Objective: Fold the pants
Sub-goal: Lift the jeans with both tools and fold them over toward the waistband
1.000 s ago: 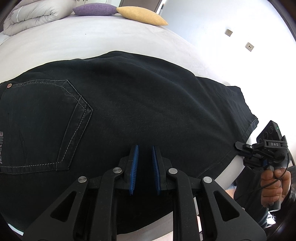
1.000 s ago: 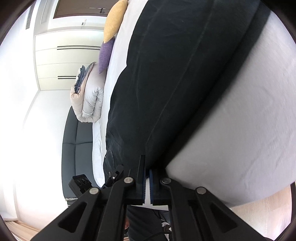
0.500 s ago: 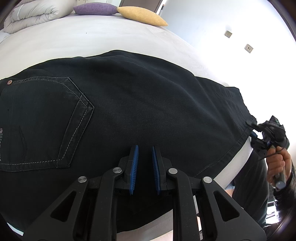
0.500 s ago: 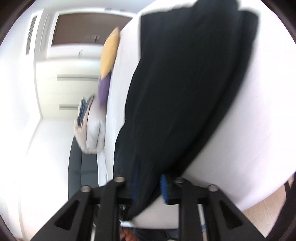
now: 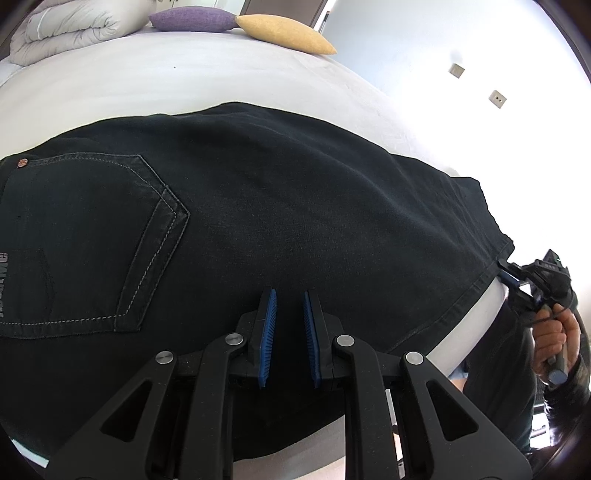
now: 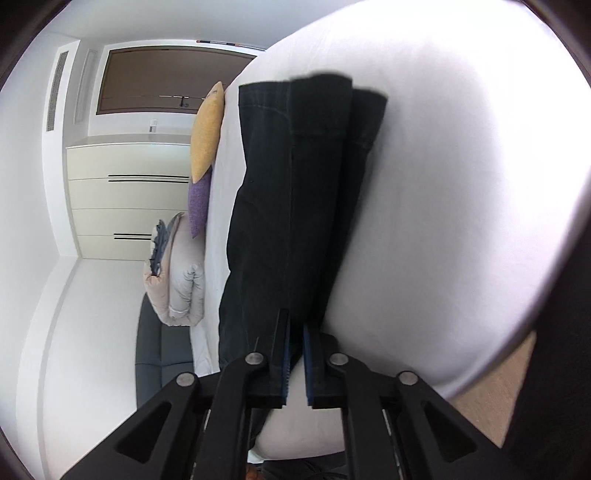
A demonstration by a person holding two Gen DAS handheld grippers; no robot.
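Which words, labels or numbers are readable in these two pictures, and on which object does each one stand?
No text can be read in full.
Pants, patch at the left edge of the left wrist view: pale letters, cut off by the frame, unreadable.
Right gripper, top of its body: small marking, too small to read.
Right wrist view: no text visible.

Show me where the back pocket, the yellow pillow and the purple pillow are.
back pocket (image 5: 92, 240): left wrist view, middle of the stitched pocket panel.
yellow pillow (image 5: 284, 33): left wrist view, middle of its upper face.
purple pillow (image 5: 192, 20): left wrist view, centre of the cushion.
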